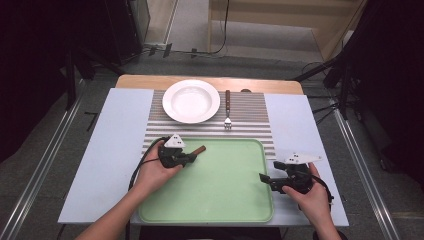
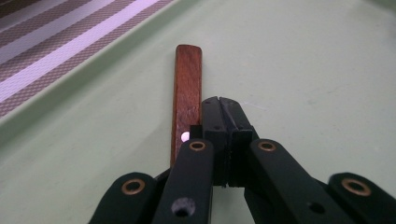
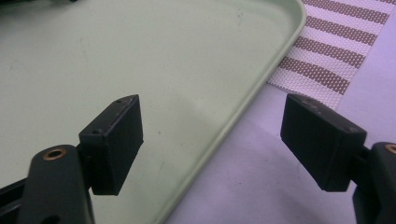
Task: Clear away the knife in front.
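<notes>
A wooden utensil handle (image 1: 200,149) lies on the green tray (image 1: 215,190) near its far left corner. My left gripper (image 1: 192,157) sits right over it, jaws pressed together. In the left gripper view the handle (image 2: 187,84) runs along the left side of the shut jaws of my left gripper (image 2: 219,105) and passes under the left finger; nothing shows between the tips. My right gripper (image 1: 265,179) hovers at the tray's right rim. In the right gripper view, this gripper (image 3: 215,135) is open wide above the tray's rim (image 3: 243,121), holding nothing.
A white plate (image 1: 191,101) and a fork (image 1: 227,107) with a wooden handle rest on the striped placemat (image 1: 250,107) beyond the tray. A pale blue cloth (image 1: 115,150) covers the table on both sides. The floor, dark stands and cables surround the table.
</notes>
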`<move>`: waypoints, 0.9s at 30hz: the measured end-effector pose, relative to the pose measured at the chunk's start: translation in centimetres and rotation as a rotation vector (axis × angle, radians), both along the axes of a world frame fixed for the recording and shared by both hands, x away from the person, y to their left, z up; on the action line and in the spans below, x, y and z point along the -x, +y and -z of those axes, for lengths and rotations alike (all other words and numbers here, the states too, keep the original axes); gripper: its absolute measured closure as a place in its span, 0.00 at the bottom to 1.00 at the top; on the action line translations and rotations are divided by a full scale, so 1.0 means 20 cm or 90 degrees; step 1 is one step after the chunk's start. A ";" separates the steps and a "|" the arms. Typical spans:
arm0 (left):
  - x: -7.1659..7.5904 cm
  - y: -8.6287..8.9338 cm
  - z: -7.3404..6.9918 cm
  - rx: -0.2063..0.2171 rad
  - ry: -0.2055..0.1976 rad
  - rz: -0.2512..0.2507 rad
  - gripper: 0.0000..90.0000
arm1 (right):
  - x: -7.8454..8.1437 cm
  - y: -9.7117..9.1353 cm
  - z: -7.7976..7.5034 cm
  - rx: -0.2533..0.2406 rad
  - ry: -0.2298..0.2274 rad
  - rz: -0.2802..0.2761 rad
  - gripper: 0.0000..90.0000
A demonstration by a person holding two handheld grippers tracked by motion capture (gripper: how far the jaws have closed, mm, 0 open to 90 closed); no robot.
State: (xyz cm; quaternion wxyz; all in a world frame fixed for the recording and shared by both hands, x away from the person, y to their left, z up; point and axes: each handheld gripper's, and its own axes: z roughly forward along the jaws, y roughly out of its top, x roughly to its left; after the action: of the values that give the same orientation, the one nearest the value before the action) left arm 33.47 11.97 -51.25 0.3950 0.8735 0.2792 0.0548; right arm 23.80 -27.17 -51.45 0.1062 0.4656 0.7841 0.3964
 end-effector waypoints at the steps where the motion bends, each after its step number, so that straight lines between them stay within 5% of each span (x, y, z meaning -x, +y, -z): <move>1: -0.01 0.00 0.00 -0.003 0.003 -0.001 0.99 | 0.00 0.00 0.00 0.001 0.000 -0.002 0.23; 9: -0.06 -0.02 -0.01 -0.009 0.016 0.000 0.99 | 0.00 0.00 0.00 -0.002 0.000 0.000 0.23; 20: -0.03 0.11 -0.02 0.007 0.036 -0.031 0.99 | 0.00 0.00 0.00 -0.003 0.000 0.001 0.23; 27: -0.03 0.12 -0.04 -0.016 0.039 -0.035 0.99 | 0.00 0.00 -0.01 -0.004 0.000 0.003 0.23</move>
State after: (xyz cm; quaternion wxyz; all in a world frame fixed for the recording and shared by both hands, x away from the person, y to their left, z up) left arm 34.07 14.44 -50.44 0.3735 0.8717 0.3145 0.0427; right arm 23.75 -27.17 -51.34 0.1057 0.4674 0.7820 0.3985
